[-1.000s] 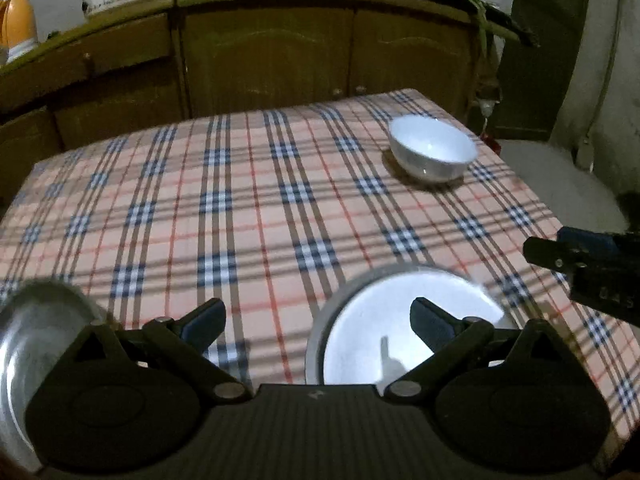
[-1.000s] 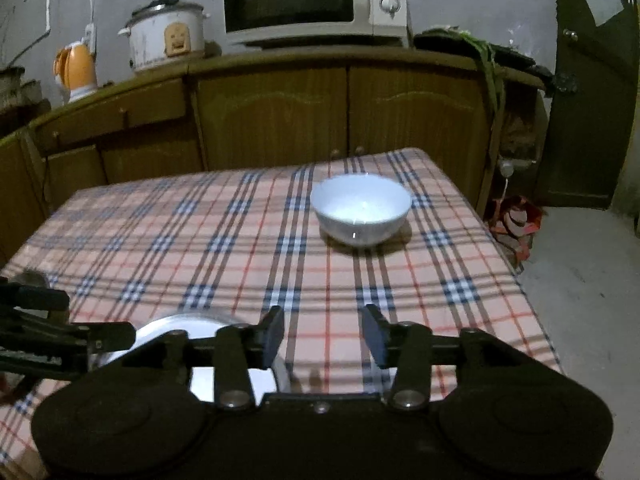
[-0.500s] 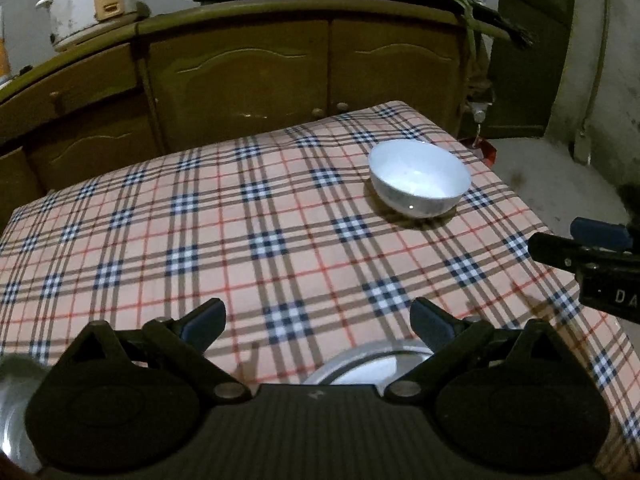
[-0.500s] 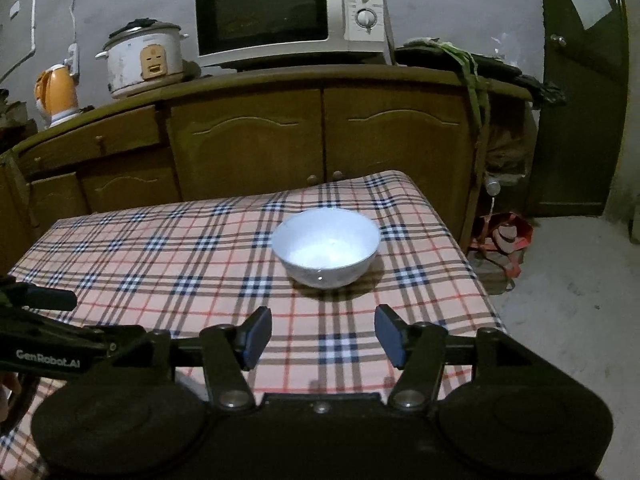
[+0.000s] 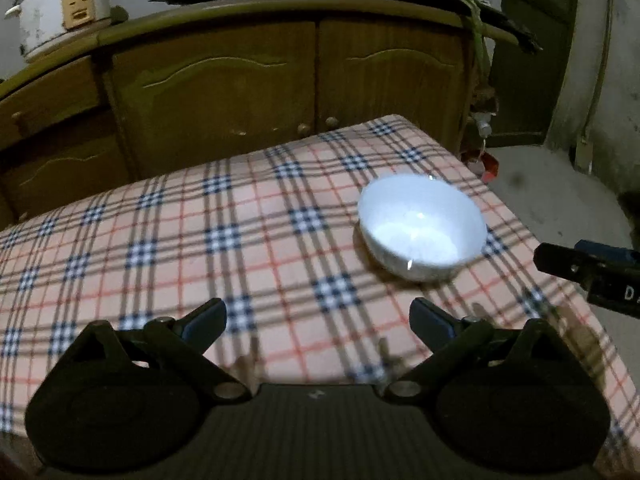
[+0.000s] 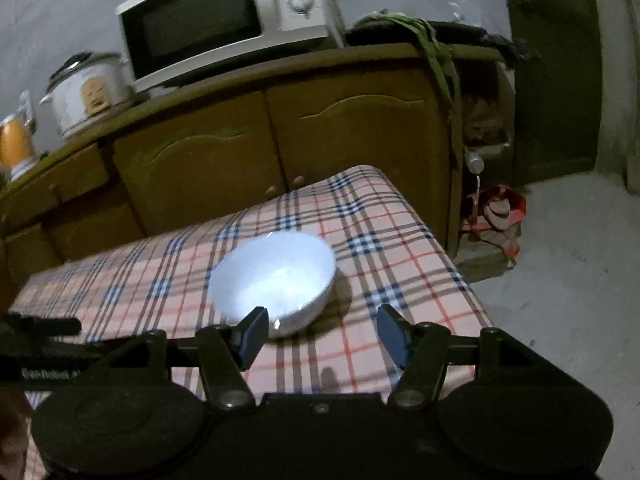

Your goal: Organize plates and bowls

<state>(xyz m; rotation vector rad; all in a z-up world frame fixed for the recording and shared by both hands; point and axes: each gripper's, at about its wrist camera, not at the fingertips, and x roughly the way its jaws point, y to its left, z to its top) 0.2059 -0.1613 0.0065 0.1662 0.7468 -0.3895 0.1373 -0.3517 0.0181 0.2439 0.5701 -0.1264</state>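
Observation:
A white bowl [image 5: 421,227] stands upright on the plaid tablecloth [image 5: 200,240] near the table's far right corner; it also shows in the right wrist view [image 6: 276,278]. My left gripper [image 5: 318,320] is open and empty, a short way in front of the bowl and to its left. My right gripper [image 6: 322,334] is open and empty, just in front of the bowl, its left fingertip [image 6: 252,330] overlapping the bowl's near rim in the view. The right gripper's tip shows at the right edge of the left wrist view [image 5: 588,272]. No plates are in view.
A wooden cabinet [image 6: 280,140] runs behind the table, with a microwave [image 6: 224,24], a rice cooker [image 6: 86,92] and an orange kettle [image 6: 14,144] on top. The table's right edge [image 6: 448,264] drops to a concrete floor. A red bag [image 6: 498,212] lies there.
Both grippers moved forward toward the white bowl, which looks larger. The metal plates near the front edge dropped out of view. The right gripper's jaws opened wider.

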